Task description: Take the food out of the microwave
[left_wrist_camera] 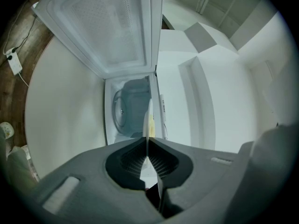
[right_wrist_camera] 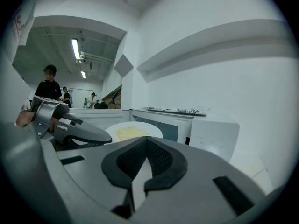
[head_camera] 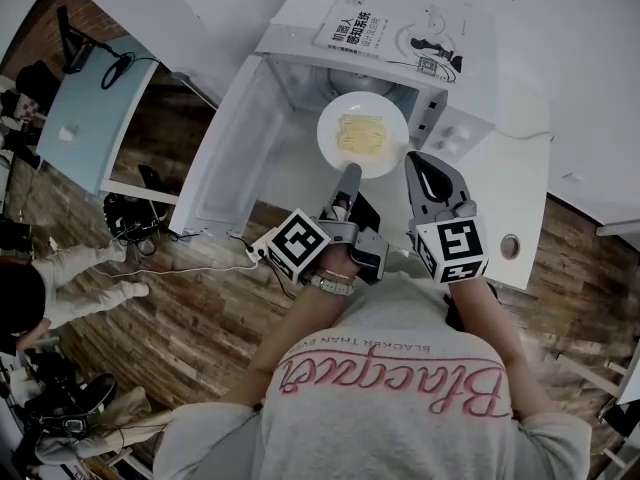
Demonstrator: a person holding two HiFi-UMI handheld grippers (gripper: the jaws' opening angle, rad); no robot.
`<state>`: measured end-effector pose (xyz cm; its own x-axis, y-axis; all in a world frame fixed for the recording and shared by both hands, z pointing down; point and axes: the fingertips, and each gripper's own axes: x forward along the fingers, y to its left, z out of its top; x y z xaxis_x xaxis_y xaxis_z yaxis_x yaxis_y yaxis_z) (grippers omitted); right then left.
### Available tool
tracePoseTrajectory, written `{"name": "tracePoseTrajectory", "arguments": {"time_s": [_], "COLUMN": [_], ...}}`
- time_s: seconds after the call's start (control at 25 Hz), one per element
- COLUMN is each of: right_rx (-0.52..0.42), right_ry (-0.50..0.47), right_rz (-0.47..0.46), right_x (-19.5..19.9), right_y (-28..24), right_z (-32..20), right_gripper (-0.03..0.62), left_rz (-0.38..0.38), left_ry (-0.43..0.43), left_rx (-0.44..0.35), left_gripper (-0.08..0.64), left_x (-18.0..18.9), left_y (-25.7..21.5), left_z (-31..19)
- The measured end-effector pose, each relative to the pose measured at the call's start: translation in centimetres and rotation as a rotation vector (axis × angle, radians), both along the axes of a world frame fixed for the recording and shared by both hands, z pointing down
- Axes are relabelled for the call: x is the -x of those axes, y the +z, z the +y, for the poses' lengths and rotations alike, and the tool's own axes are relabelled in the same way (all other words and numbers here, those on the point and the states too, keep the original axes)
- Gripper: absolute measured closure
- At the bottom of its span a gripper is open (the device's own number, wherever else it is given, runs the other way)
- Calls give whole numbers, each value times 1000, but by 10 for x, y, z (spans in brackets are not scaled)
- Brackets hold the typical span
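Between left tool (left_wrist_camera: pixel 147 143) jaws, plate (head_camera: pixel 393 154) edge-on; food (head_camera: pixel 361 133) possibly noodles.

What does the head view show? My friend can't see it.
From above, a person's left gripper holds a white plate of yellow food by its rim, at the open microwave. The right gripper hangs beside it, jaws shut, empty.

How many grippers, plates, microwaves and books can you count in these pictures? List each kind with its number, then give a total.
grippers: 2 (left gripper, right gripper)
plate: 1
microwave: 1
book: 1
total: 5
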<state>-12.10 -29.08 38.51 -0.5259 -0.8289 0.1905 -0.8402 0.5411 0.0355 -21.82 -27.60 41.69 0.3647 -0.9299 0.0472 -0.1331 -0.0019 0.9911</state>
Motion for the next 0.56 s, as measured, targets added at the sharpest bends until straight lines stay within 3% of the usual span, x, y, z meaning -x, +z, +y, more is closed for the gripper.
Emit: {"name": "tracePoseTrajectory", "arguments": {"time_s": [0.56], "right_rx": [-21], "right_ry": [30], "right_rz": [-19], "right_x": [6], "right_y": [-8], "right_z": [5], "right_gripper": [584], "left_rz": [-6], "left_ry": [-15], "left_rx": [-31], "left_gripper": [541], "left_x": [14], "left_y": [-6], "left_z": [7]}}
